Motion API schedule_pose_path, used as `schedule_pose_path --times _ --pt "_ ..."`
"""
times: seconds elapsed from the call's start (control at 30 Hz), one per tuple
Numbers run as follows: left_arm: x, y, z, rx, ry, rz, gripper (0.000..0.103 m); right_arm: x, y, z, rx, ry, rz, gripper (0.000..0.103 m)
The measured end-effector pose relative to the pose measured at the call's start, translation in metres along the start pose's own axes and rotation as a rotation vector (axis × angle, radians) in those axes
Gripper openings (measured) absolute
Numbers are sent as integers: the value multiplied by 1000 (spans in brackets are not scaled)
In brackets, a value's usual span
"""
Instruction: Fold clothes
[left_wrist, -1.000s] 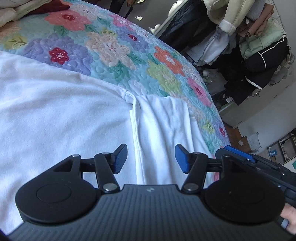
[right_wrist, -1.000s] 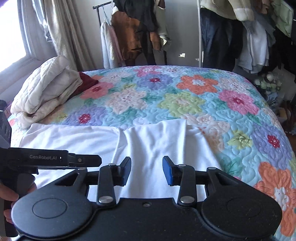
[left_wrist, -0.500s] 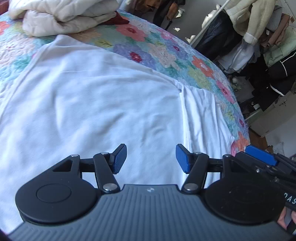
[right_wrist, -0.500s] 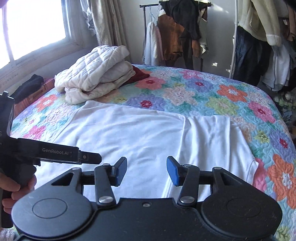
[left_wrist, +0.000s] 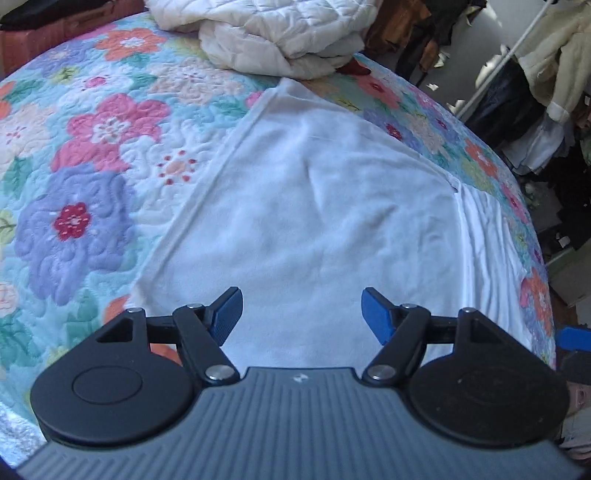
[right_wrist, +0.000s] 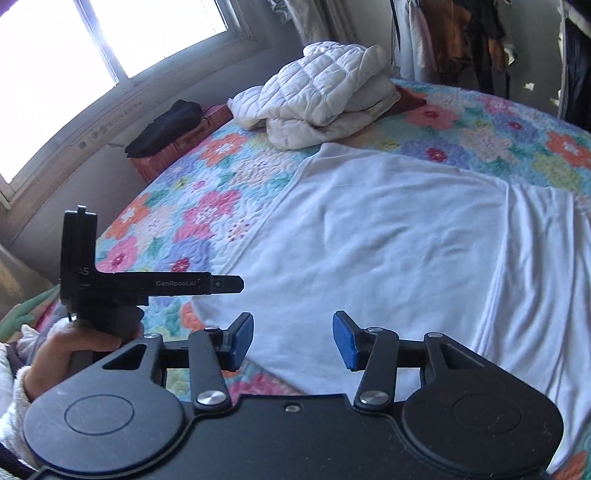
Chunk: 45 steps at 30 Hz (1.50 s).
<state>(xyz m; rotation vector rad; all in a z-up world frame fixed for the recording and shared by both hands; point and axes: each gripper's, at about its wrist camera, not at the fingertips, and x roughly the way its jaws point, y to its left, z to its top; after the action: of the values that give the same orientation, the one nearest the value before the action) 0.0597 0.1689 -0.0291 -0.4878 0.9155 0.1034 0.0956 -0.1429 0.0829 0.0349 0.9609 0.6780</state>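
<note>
A: Across the near half of the bed (right_wrist: 480, 110), on its flowered quilt (left_wrist: 92, 155), the white garment (left_wrist: 332, 206) lay spread flat, its hem running toward the folded cream duvet (right_wrist: 325, 103) at the far edge, with 1 sleeve (right_wrist: 543, 258) stretched out toward the bed's right side.

B: And the tools?

A: Both hung over the garment's near edge, touching nothing. The left gripper (left_wrist: 301, 314) had its jaws opening, with only bare cloth showing in the gap below them and nothing held. The right gripper (right_wrist: 293, 339) stood partly open and empty too, above the near left part of the cloth. The person's left hand (right_wrist: 74, 350) showed at that view's left, wrapped round its handle.

B: So which step did it look like?

A: My guess was the reach for the near hem corner, ahead of a fold across the body.

B: How would that go well?

A: I judged each tool should come down on a different spot along that hem, 1 near the corner by the quilt, 1 further along. The pads should pinch both layers together, not only the top 1, or the cloth would peel apart on lifting. Soft knit sags, so the 2 should rise evenly and keep the edge taut.

B: Any risk?

A: Catching the quilt beneath, I thought.
</note>
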Motion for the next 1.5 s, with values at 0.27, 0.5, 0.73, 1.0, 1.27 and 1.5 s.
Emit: schedule_pose_path --times 0.27,0.5,0.73,1.0,1.27,1.5 --pt "9 50 3 -20 67 55 72 15 25 -1 -40 51 18 53" --pt "67 73 -17 -83 137 179 72 101 40 -8 -241 55 -64 53" --pt "62 89 -17 -144 84 176 78 146 55 -14 -299 54 -31 53" --pt "63 102 -21 -141 41 158 21 177 48 -34 -227 61 -87 53" --pt "49 83 -20 -54 -75 43 8 182 42 -58 -166 44 -93 53" --pt "48 50 -20 4 -92 -171 7 173 31 -72 -131 -6 -92 54"
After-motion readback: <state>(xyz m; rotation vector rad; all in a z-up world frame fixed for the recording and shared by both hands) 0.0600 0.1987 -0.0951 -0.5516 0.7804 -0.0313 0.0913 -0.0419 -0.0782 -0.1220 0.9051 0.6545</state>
